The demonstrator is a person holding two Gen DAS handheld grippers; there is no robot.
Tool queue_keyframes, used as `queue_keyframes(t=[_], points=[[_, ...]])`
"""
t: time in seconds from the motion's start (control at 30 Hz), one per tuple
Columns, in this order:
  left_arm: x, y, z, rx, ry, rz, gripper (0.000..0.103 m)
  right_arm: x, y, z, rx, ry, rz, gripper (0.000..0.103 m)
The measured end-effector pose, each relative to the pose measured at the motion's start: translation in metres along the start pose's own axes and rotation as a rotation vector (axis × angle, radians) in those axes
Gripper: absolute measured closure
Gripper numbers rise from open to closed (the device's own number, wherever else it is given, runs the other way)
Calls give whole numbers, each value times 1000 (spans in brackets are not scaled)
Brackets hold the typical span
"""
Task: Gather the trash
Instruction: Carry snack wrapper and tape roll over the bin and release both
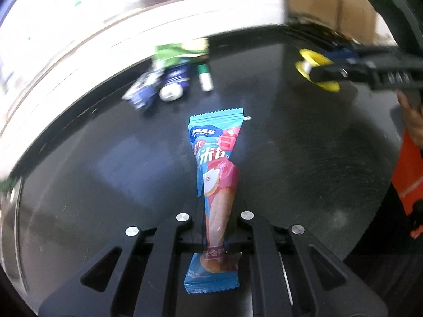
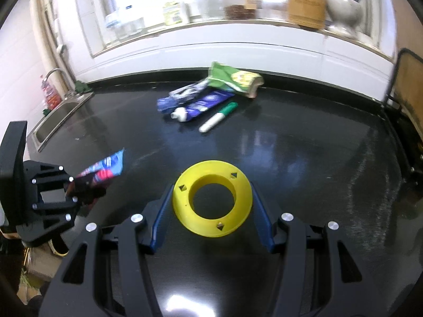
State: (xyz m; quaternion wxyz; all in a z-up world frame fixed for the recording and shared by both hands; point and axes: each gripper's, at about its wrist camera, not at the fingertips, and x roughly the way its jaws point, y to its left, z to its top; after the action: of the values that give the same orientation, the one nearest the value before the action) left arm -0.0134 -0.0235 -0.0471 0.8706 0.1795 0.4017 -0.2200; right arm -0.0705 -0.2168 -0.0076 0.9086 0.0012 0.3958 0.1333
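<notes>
Your left gripper [image 1: 215, 227] has its jaws pinched on the snack wrapper [image 1: 215, 158]. The wrapper's long axis runs straight forward along the fingers, its free end held out over the black tabletop [image 1: 304, 158].

Your right gripper [image 2: 211, 211] has its jaws closed against the rims of the yellow spool [image 2: 211, 202], which sits between the blue pads with its hole facing the camera.

The remaining litter lies together near the far edge, ahead of both grippers: green packet [image 2: 232, 79], blue tube [image 2: 201, 107], crumpled blue wrapper [image 2: 179, 95] and green-capped marker [image 2: 218, 117]. Neither gripper looks clearly nearer. Both are occupied, so judgement is that each load must be deposited first. No bin is visible.
</notes>
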Motion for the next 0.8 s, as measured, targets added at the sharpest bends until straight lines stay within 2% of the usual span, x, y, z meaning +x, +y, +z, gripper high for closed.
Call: queue_keyframes(t=[0.13, 0.27, 0.4, 0.5, 0.53, 0.7, 0.8], points=[[-27, 32, -29, -139, -14, 98, 96, 13, 53, 6, -76, 9, 66, 48], [-66, 71, -76, -304, -30, 209, 96, 30, 130, 12, -172, 20, 177, 48], [-106, 114, -142, -480, -20, 370, 96, 52, 230, 10, -286, 35, 330, 48], [-132, 135, -189, -573, 6, 470, 96, 64, 298, 3, -360, 59, 435, 48], [-142, 141, -207, -608, 11, 497, 96, 68, 332, -4, -401, 77, 487, 48], [-178, 162, -299, -774, 60, 559, 96, 79, 443, -44, -546, 157, 635, 48], [-177, 172, -344, -844, 89, 560, 96, 92, 485, -70, -602, 215, 669, 48]])
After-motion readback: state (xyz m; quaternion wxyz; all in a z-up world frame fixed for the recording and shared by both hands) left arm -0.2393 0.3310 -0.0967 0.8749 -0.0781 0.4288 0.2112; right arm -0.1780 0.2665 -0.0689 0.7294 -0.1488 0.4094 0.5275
